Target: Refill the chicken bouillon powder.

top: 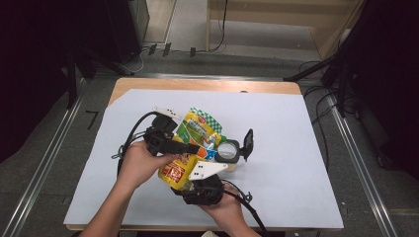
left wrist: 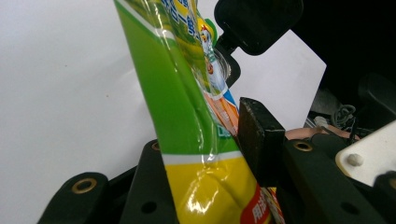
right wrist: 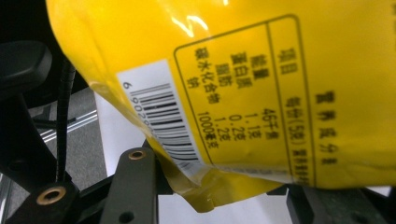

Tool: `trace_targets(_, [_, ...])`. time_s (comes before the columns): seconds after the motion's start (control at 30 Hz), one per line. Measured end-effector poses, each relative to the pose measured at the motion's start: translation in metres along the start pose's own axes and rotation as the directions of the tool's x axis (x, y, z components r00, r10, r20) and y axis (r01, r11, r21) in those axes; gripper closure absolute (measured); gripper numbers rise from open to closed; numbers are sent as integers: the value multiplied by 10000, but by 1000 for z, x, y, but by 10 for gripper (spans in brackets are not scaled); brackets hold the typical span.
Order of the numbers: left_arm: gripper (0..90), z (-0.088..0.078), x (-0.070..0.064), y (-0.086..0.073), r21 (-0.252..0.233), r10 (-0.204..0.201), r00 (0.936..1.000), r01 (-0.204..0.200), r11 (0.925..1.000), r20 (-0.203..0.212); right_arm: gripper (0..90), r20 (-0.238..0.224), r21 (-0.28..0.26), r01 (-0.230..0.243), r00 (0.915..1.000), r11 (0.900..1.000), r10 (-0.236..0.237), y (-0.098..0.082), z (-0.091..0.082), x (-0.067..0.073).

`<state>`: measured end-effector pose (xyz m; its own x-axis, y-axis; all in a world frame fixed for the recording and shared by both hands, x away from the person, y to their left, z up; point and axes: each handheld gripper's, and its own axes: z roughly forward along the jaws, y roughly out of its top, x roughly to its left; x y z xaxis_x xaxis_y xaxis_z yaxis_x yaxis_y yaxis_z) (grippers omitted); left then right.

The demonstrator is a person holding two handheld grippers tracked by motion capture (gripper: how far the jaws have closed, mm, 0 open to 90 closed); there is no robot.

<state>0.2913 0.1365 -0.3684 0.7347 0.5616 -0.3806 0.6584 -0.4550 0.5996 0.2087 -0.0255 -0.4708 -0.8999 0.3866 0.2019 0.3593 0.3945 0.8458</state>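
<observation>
Over the middle of the white sheet (top: 276,128) on the table, a yellow and green pouch (top: 190,143) was held up off the surface between the two grippers. The left gripper (top: 180,147) came in from the left at the pouch's middle, its jaws partly open with the pouch between them; in the left gripper view one jaw's pad lay flat against the pouch (left wrist: 187,140) and the film was creased there, so it appeared to be gripped. The right gripper (top: 200,183) held the lower yellow end from below, and the right gripper view showed the pouch's (right wrist: 243,93) barcode corner tucked down between its jaws, which stood about half open on it.

Just beside the pouch's upper end stood a small clear jar (top: 228,151) with its black flip lid (top: 248,143) swung up and open. The pouch's top pointed toward the jar's mouth. Judging from this, the lifting and lining up were done. Whether the pouch was already torn open could not be told, and the jar looked unfilled, so the pouring seemed still to come.
</observation>
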Motion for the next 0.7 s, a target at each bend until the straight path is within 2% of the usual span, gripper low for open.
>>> trace_targets(0.5, [701, 7, -5, 3, 364, -1, 9999, 7, 9993, -167, 583, 9, 83, 38, 10000, 10000, -38, 0, 0, 3])
trace_targets(0.6, [702, 9, -7, 4, 443, -155, 9995, 166, 9989, -264, 584, -120, 50, -31, 9999, 10000, 31, 0, 0, 3])
trace_targets(0.7, [703, 11, -7, 4, 501, -147, 9995, 160, 9986, -271, 585, -162, 40, -31, 9999, 10000, 32, 0, 0, 4])
